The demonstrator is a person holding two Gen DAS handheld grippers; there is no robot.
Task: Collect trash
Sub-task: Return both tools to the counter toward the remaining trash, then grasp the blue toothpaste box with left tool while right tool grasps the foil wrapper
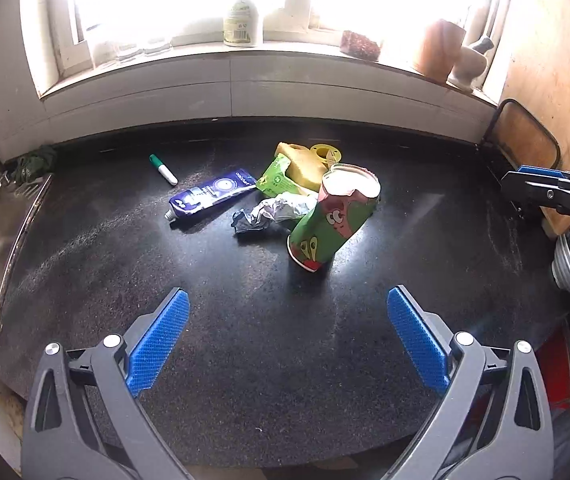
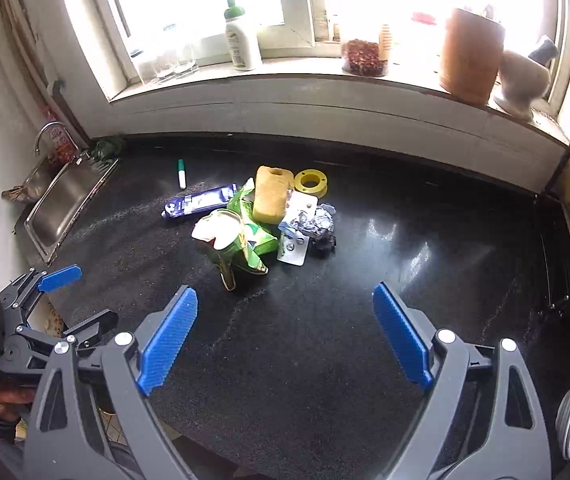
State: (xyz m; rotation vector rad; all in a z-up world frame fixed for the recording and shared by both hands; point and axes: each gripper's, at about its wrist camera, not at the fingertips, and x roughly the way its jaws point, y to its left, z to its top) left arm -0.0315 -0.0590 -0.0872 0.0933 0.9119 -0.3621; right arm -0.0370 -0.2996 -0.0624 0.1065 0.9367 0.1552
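Hovered over the black desk (image 1: 245,360) with left claw (image 1: 289,344) spread wide and empty, right claw (image 2: 285,336) likewise wide, gripping nothing. Lay heaped mid-desk near the window: crumpled paper cup (image 1: 331,220), toothpaste tube (image 1: 209,196), green wrapper (image 2: 255,236), foil wad (image 1: 273,214), sponge (image 2: 271,194).

A steel sink (image 2: 65,200) with a curved tap (image 2: 45,134) is set into the left end of the dark speckled worktop (image 2: 325,320). On the windowsill (image 2: 285,68) are seen a white bottle (image 2: 241,44), drinking glasses (image 2: 169,62), a jar (image 2: 365,58) of red flakes, a terracotta pot (image 2: 469,56) and a pale mortar (image 2: 523,76).
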